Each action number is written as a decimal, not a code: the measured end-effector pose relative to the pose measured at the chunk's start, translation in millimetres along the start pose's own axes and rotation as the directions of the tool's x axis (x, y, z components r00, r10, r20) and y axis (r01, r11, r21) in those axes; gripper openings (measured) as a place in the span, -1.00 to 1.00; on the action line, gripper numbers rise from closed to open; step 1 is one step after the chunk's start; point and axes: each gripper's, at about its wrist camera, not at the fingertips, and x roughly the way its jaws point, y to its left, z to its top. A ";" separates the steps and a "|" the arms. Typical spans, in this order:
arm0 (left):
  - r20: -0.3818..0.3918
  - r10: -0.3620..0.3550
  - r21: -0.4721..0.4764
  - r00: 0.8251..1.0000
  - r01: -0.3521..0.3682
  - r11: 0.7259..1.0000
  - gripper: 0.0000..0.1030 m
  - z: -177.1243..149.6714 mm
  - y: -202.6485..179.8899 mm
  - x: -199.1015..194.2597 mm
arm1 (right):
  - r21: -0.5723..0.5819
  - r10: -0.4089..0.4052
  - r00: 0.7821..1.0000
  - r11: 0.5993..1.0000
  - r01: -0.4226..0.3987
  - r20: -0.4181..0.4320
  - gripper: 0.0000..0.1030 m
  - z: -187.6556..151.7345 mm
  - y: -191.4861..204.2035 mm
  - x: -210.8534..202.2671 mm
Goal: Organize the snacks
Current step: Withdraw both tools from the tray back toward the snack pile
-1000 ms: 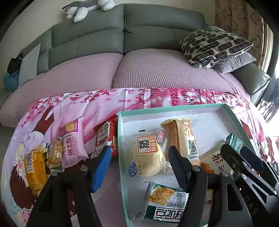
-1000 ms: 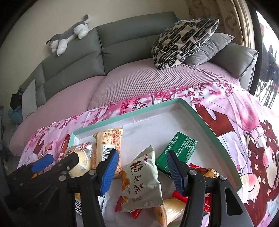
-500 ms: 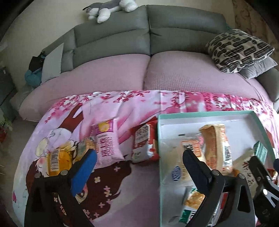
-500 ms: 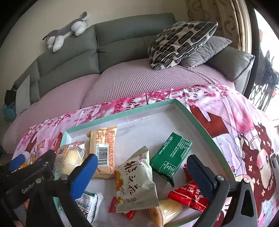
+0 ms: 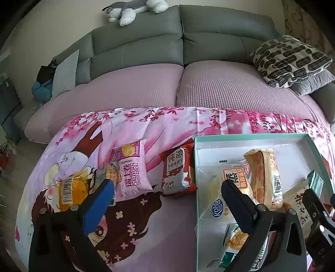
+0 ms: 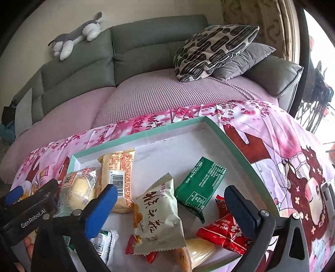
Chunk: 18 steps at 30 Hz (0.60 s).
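Observation:
A white tray with a teal rim [image 5: 251, 137] lies on a pink cartoon cloth. My left gripper [image 5: 167, 185] hovers over the tray's left edge with its jaws opening and nothing gripped. Beyond it on the cloth lie a red-and-white biscuit packet [image 5: 178, 169], a pink Swiss roll packet [image 5: 132, 171] and a yellow packet [image 5: 72, 190]. My right gripper [image 6: 170, 191] stands open above the tray, over a beige chips packet [image 6: 157, 215]. A green packet [image 6: 201, 184], a red packet [image 6: 226, 228], an orange packet [image 6: 121, 175] and a wrapped bun [image 6: 79, 190] also lie in the tray.
Behind the cloth runs a grey sofa [image 5: 182, 48] with a mauve cover, a patterned pillow [image 6: 211, 50] at its right end and a plush toy [image 5: 134, 8] on its back. The cloth drops off at the left and right edges.
Both grippers' jaws have spread wide apart. The left gripper has swung left, off the bun in the tray, so the packets on the cloth now show. The right gripper has kept its place.

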 end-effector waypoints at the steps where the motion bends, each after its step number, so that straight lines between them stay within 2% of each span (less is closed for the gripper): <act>1: -0.002 0.001 0.004 1.000 -0.001 1.000 0.98 -0.2 -0.6 0.4 | 0.001 0.001 1.000 1.000 -0.001 0.000 1.00 0.3 0.1 -0.1; 18: 0.012 0.002 -0.013 1.000 -0.002 1.000 0.98 2.5 15.9 -6.2 | -0.017 0.010 1.000 1.000 -0.010 0.028 1.00 3.8 12.1 -14.2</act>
